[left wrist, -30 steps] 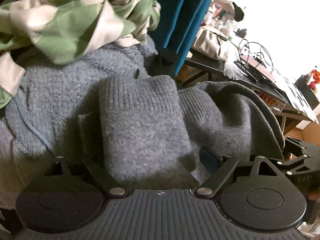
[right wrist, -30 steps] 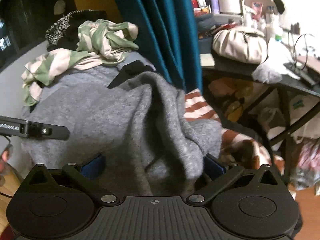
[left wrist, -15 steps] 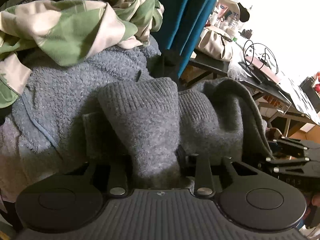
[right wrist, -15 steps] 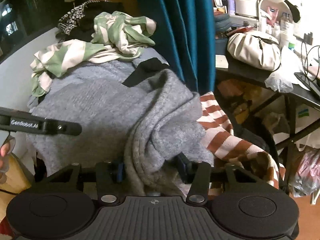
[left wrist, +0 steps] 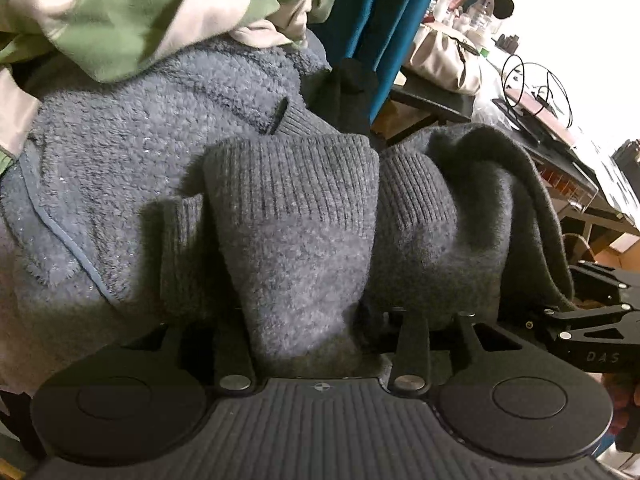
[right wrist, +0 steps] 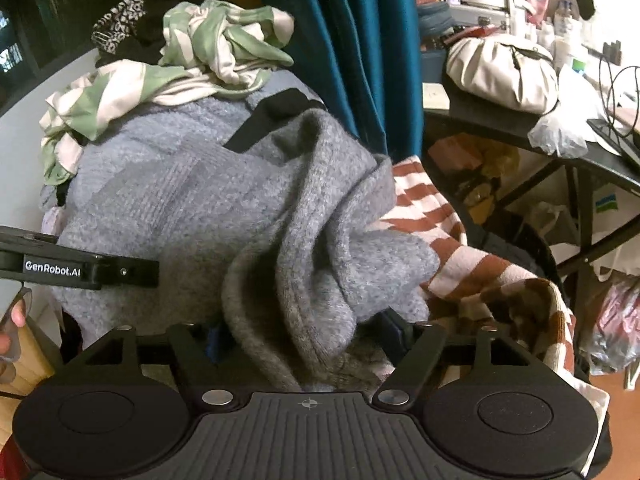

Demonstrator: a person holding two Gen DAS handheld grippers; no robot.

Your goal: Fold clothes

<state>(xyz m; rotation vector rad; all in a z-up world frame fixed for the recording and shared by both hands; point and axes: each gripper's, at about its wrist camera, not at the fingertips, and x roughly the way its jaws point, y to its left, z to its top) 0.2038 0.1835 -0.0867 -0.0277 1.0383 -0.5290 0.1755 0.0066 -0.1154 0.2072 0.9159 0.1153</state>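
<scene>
A grey knit sweater (left wrist: 296,216) lies over a pile of clothes. In the left wrist view, my left gripper (left wrist: 304,316) is shut on its ribbed cuff end, which bulges up between the fingers. In the right wrist view, a thick fold of the same sweater (right wrist: 304,248) runs down into my right gripper (right wrist: 304,336). Its jaws stand partway apart, and the fabric fills the whole gap between the pads. The fingertips of both grippers are hidden by cloth. The left gripper's body (right wrist: 80,270) shows at that view's left edge.
A fluffy blue-grey garment (left wrist: 120,168) lies under the sweater, with a green-and-cream striped one (right wrist: 192,60) behind. A rust-and-white striped cloth (right wrist: 452,248) hangs at the right. A teal curtain (right wrist: 360,40) and a cluttered dark table (right wrist: 500,128) with a cream bag stand behind.
Both grippers were open a second ago and closed on the sweater. Since half a second ago the right jaws have widened somewhat, and both views have drawn slightly closer to the cloth.
</scene>
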